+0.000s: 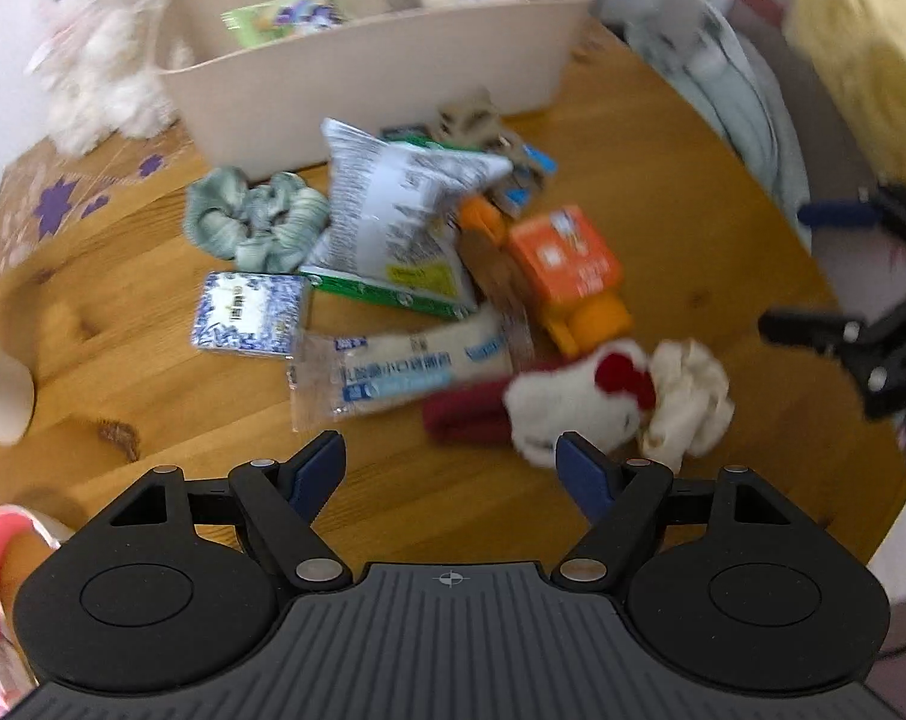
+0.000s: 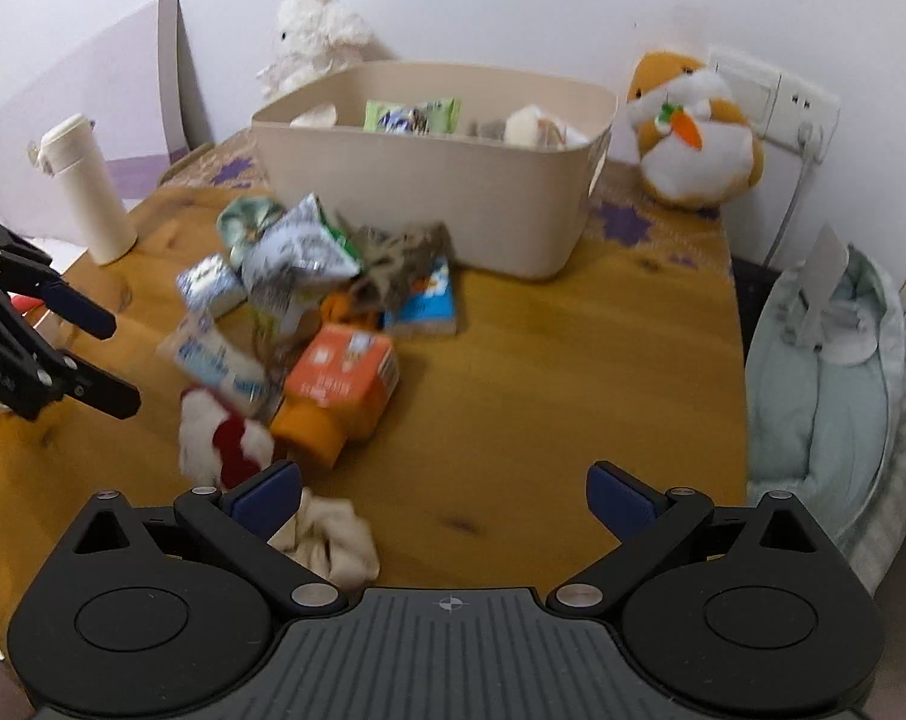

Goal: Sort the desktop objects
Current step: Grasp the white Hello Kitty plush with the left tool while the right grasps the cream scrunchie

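Note:
A pile of small objects lies on the wooden table in front of a beige bin: a green scrunchie, a silver snack bag, a blue-patterned tissue pack, a clear wrapped packet, an orange box, a white and red plush and a cream scrunchie. My left gripper is open and empty just short of the plush. My right gripper is open and empty, with the cream scrunchie by its left finger.
The beige bin holds snack packs and soft items. A white plush and an orange plush sit beside it. A cream flask stands at the left. A pale cushion lies beyond the table's right edge.

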`<control>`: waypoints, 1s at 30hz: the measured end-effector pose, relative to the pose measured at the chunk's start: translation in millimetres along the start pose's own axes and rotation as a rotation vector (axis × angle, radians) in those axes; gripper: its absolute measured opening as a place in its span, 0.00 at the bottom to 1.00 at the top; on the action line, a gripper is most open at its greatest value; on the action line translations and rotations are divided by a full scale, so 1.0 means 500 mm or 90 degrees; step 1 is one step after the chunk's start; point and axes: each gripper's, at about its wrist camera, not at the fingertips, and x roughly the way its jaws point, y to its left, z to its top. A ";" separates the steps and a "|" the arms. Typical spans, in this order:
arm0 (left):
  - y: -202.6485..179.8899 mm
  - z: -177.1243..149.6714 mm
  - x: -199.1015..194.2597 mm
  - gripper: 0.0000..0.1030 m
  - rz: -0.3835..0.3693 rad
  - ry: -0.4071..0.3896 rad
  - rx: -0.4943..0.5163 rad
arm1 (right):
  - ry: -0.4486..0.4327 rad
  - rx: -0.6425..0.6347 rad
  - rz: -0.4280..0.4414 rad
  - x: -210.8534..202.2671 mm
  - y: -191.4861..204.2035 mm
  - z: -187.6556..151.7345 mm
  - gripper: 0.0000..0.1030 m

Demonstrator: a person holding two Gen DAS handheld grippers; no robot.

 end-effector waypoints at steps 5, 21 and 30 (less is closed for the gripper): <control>-0.049 -0.003 0.022 0.76 0.023 -0.009 0.133 | 0.038 -0.016 0.038 0.019 0.009 -0.010 1.00; -0.188 -0.023 0.106 0.70 0.048 -0.055 0.477 | 0.112 -0.188 0.123 0.097 0.084 -0.014 0.86; -0.165 -0.014 0.116 0.51 0.020 -0.043 0.444 | 0.139 -0.197 0.150 0.118 0.082 -0.012 0.43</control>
